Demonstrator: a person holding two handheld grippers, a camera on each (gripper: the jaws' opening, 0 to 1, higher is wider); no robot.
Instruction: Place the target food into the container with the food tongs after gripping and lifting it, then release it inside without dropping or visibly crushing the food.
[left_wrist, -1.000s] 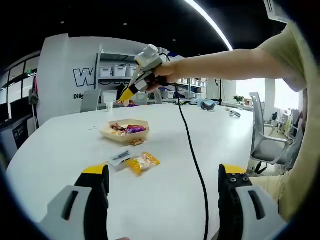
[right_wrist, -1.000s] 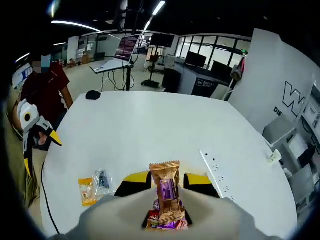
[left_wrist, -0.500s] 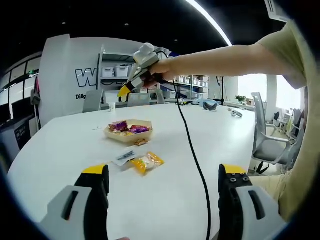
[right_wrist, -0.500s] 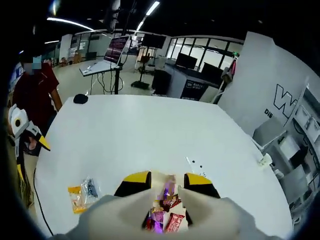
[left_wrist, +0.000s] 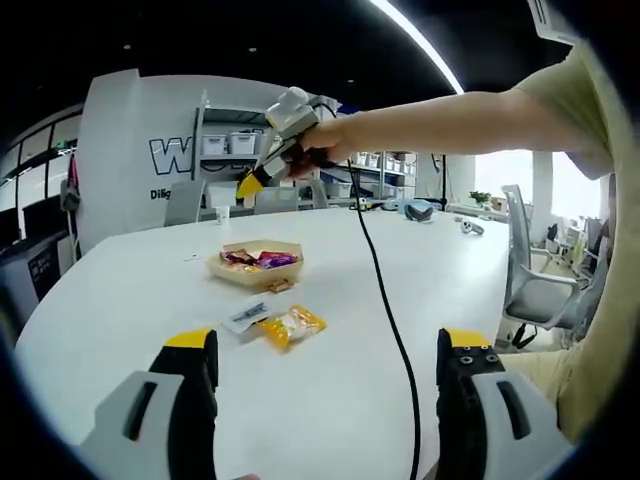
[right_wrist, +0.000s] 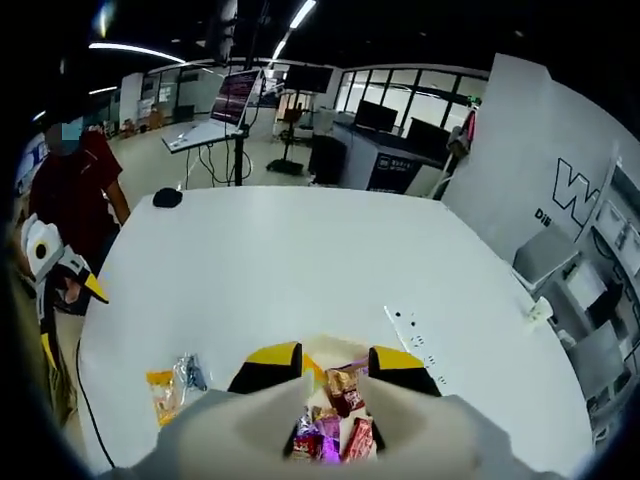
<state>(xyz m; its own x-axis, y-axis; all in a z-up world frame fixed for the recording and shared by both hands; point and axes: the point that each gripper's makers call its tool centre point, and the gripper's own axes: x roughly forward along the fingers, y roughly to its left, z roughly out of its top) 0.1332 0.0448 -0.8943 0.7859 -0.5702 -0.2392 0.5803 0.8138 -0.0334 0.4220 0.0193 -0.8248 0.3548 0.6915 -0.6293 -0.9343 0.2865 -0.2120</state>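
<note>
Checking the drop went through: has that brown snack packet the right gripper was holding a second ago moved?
Yes. It has left the right gripper, whose jaws stand open, and lies in the tray among other packets.

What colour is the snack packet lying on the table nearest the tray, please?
The packet is orange-yellow, seen best in the left gripper view.

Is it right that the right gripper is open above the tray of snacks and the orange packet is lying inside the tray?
Not quite. The orange packet lies on the table, outside the tray and beside a clear packet, as the left gripper view shows. The rest holds: the right gripper is open above the tray of snacks, seen in the right gripper view.
</note>
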